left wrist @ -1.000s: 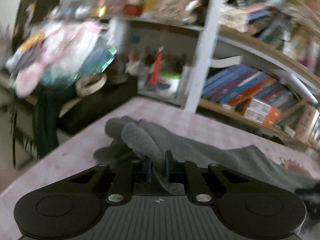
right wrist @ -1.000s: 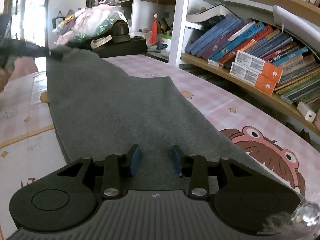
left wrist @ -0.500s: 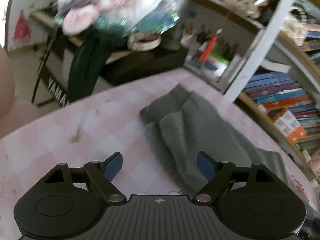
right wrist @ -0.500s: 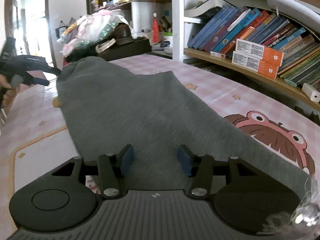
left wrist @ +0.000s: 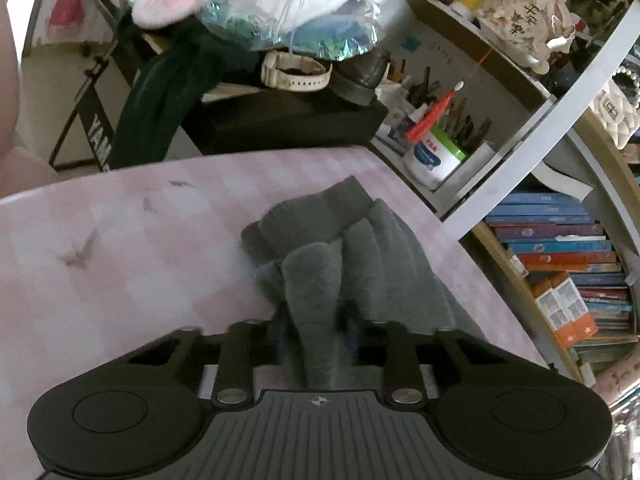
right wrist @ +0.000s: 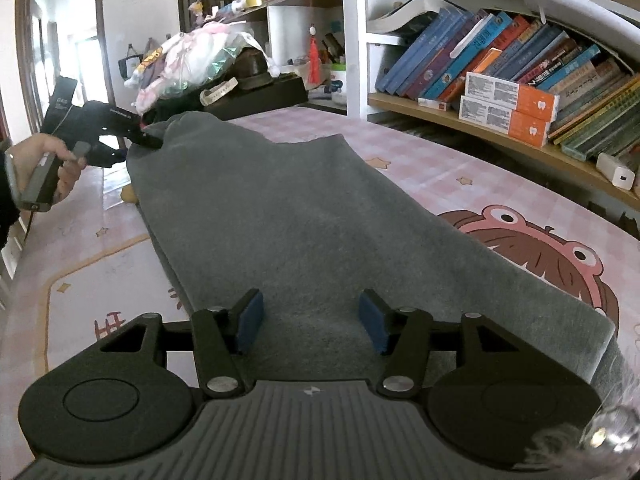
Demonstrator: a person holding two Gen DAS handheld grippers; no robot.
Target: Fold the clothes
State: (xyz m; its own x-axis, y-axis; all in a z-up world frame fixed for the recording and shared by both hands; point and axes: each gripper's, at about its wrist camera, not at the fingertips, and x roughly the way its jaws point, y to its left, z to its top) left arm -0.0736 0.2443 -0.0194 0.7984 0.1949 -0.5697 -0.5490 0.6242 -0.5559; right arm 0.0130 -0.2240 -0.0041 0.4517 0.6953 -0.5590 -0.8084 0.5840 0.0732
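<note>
A grey fleece garment lies stretched along the pink checked table. In the left wrist view its far end is bunched into folds. My left gripper is shut on a fold of this grey garment at that end; it also shows in the right wrist view, held by a hand. My right gripper is open, its blue pads either side of the near end of the garment, just above the cloth.
A bookshelf full of books runs along the table's far side. A black keyboard with a pile of clothes and bags stands beyond the table end. A white upright post stands by the table edge.
My left gripper was shut on the garment, opened and drew back, and has now closed on a fold of it again. My right gripper has opened wider.
</note>
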